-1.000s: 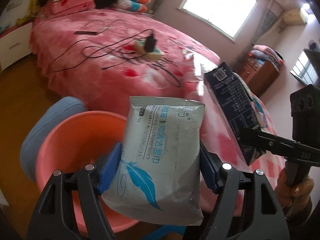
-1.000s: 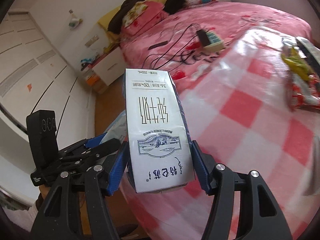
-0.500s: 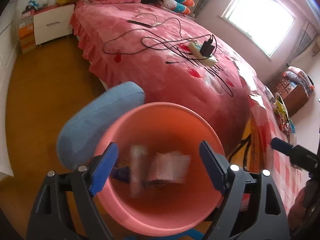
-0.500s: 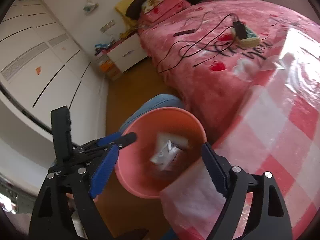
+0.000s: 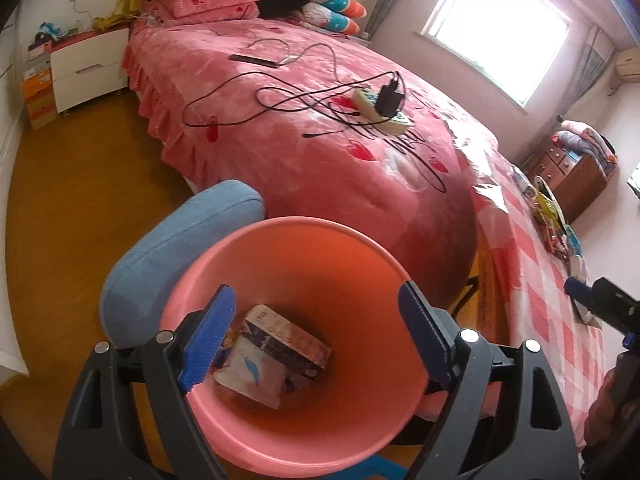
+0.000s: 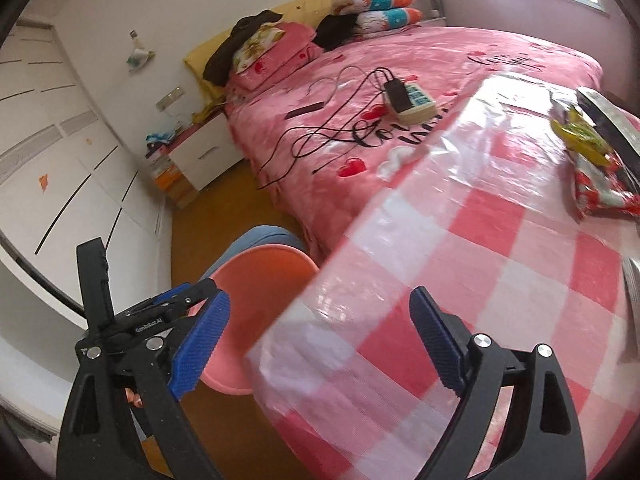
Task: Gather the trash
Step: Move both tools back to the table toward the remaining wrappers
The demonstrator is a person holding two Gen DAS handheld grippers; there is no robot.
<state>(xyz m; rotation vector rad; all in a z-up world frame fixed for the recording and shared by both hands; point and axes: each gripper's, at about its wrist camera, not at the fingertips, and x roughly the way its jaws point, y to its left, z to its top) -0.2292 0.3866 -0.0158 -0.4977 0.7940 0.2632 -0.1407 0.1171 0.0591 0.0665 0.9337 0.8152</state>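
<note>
A pink bin (image 5: 360, 252) stands on the floor beside the bed. In it lie a milk carton (image 5: 286, 340) and a white wet-wipes pack (image 5: 250, 376). My left gripper (image 5: 320, 336) is open and empty right above the bin's mouth. My right gripper (image 6: 320, 344) is open and empty over the corner of the pink checked tablecloth (image 6: 500, 264); the bin (image 6: 256, 276) shows to its left. Snack wrappers (image 6: 596, 172) lie on the cloth at the far right, also small in the left wrist view (image 5: 552, 216).
A blue padded stool (image 5: 168, 248) stands against the bin. The pink bed (image 5: 300, 120) carries a power strip (image 5: 380, 108), black cables and a remote (image 5: 254, 59). A white nightstand (image 5: 88, 64) stands at the far left. A wooden dresser (image 5: 576, 172) stands under the window.
Both grippers opened and dropped their loads: the wipes pack and the milk carton now lie in the bin. The right gripper has since swung right, over the checked cloth.
</note>
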